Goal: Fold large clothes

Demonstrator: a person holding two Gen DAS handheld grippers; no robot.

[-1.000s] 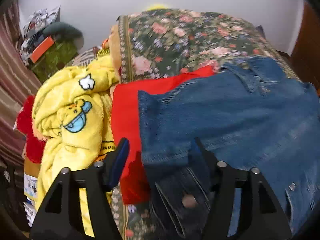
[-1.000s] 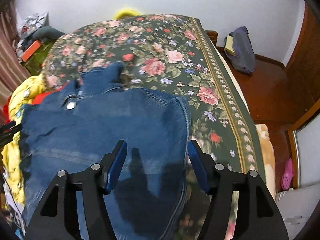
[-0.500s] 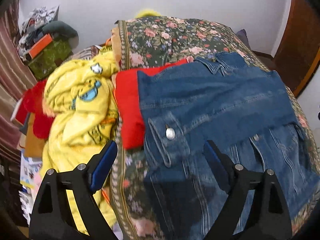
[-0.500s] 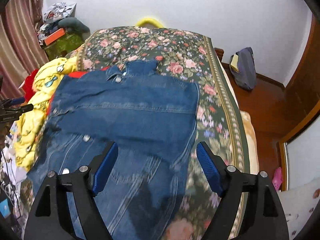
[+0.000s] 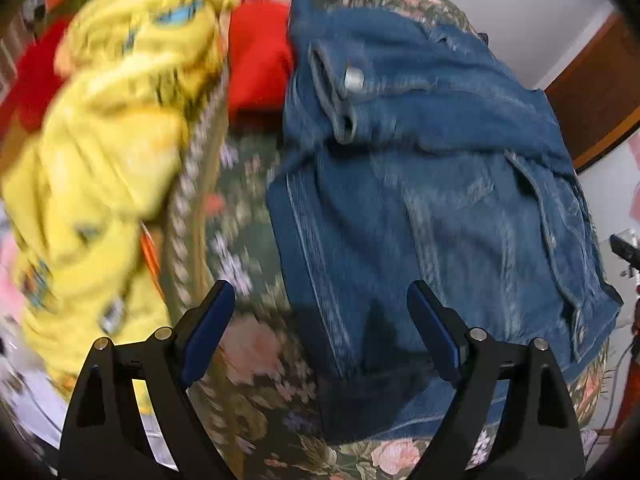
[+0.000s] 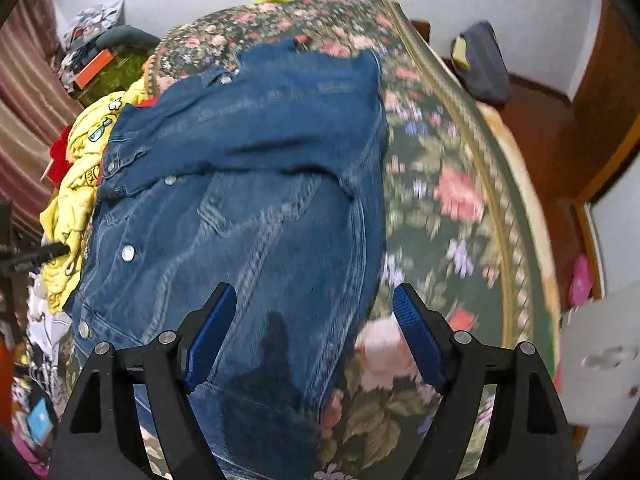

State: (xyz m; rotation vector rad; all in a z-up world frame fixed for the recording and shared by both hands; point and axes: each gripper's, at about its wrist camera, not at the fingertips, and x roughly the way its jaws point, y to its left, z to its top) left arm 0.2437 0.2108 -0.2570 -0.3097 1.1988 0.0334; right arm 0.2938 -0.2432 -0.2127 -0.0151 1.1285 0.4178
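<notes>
Lying below both grippers, left gripper (image 5: 320,336) and right gripper (image 6: 314,336) spread apart, denim jacket (image 6: 248,184).

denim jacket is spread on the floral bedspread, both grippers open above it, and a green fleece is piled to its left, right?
Not quite: the fleece piled to the left is yellow, not green, as the left wrist view shows. The denim jacket does lie on the floral bedspread, with the left gripper and right gripper open.

Probably a home bedroom: floral bedspread (image 6: 452,200), curtain (image 6: 24,120), heaped clothes (image 5: 100,160).
</notes>
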